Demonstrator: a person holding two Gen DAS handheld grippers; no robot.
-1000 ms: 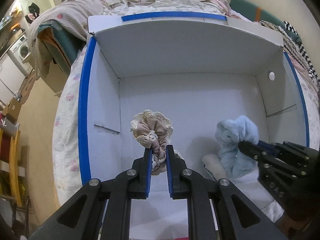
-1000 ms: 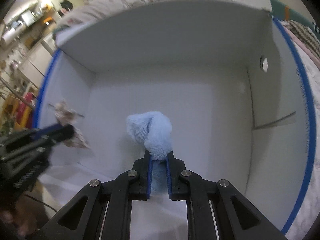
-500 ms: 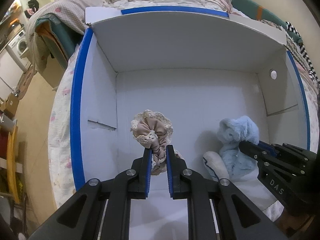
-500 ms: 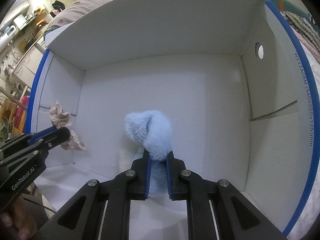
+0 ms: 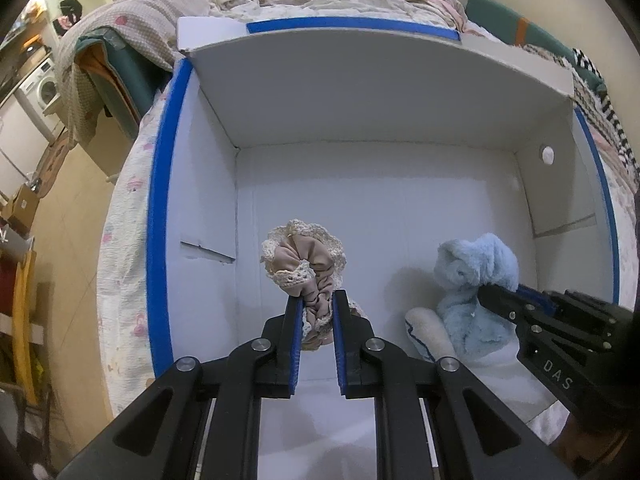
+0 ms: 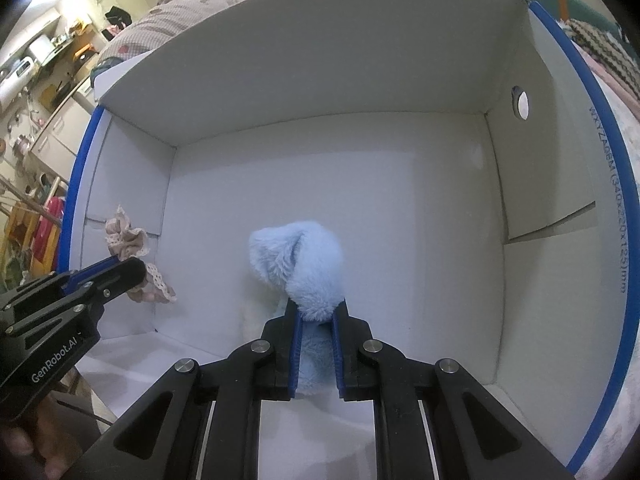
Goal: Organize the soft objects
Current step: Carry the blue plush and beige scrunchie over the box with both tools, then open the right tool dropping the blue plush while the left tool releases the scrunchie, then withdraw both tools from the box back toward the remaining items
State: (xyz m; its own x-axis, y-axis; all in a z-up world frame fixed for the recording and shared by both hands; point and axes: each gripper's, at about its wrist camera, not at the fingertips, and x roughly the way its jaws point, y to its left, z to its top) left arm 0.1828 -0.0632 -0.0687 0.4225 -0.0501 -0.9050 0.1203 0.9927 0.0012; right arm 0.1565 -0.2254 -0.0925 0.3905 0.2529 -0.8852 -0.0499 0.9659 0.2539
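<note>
The left gripper [image 5: 316, 304] is pinching a beige lace-trimmed scrunchie [image 5: 304, 266] between nearly closed fingers, holding it inside the white box [image 5: 360, 184]. The right gripper [image 6: 316, 312] is clamping a blue fluffy scrunchie [image 6: 304, 264] likewise, beside a cream one [image 5: 428, 334] lying on the floor.

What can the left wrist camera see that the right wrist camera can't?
Only the left wrist view shows a washing machine and a white roll beside the blue fluffy one. Only the right wrist view shows printed lettering on the box edge and a hand. Both show the white box, the beige lace scrunchie in the left tongs, and the blue fluffy scrunchie in the right tongs.
</note>
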